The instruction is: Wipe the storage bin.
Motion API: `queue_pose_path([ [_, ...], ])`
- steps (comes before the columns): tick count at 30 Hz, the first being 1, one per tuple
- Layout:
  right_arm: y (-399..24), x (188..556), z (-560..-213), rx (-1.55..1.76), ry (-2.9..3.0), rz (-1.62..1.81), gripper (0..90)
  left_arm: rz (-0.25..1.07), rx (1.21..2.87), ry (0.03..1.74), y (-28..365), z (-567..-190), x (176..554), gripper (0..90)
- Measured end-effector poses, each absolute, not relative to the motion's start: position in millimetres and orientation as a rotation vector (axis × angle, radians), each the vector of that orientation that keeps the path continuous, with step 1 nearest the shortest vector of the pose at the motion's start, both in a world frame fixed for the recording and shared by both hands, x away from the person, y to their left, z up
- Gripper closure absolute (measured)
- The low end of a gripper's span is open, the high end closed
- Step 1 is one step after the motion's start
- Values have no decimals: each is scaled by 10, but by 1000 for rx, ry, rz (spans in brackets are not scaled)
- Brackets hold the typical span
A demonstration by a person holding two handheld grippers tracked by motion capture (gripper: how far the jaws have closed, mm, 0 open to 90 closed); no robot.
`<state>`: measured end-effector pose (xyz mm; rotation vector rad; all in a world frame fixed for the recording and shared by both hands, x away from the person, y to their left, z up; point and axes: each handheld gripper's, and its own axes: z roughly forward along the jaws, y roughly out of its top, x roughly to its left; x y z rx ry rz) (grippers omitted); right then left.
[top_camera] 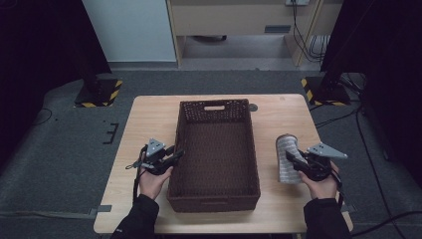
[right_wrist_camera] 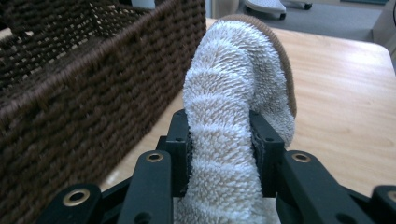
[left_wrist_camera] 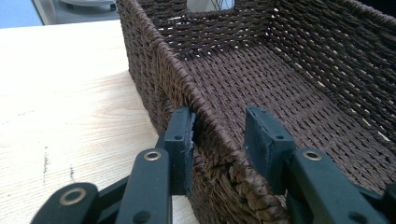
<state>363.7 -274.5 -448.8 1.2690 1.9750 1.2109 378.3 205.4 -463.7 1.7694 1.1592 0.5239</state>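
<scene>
A dark brown woven basket [top_camera: 215, 105] stands in the middle of the wooden table [top_camera: 149, 119]. My left gripper [top_camera: 177, 155] straddles its left wall. In the left gripper view the basket's rim [left_wrist_camera: 161, 60] runs between the jaws of that gripper [left_wrist_camera: 219, 133]: the outer pad lies against the wall, the inner one stands a little off it. Right of the basket, my right gripper [top_camera: 297, 162] is shut on a rolled white ribbed towel [top_camera: 286, 155] with a brown edge. In the right gripper view the towel [right_wrist_camera: 233, 70] rises from between the pads of that gripper [right_wrist_camera: 219, 135], and the basket [right_wrist_camera: 93, 79] is beside it.
The basket has nothing inside and has a handle slot [top_camera: 214, 107] in its far wall. A small dark disc [top_camera: 253, 107] lies on the table behind the basket. Stand bases with yellow-black tape [top_camera: 99, 93] sit on the floor beyond the table's far corners.
</scene>
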Motion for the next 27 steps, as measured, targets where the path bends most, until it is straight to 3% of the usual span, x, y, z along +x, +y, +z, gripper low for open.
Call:
queue_pose_path([
  [27, -2527, 4194, -4179, 1203, 1852, 1328, 674, 533, 1772, 1163, 2049, -4633, 3787, 622],
])
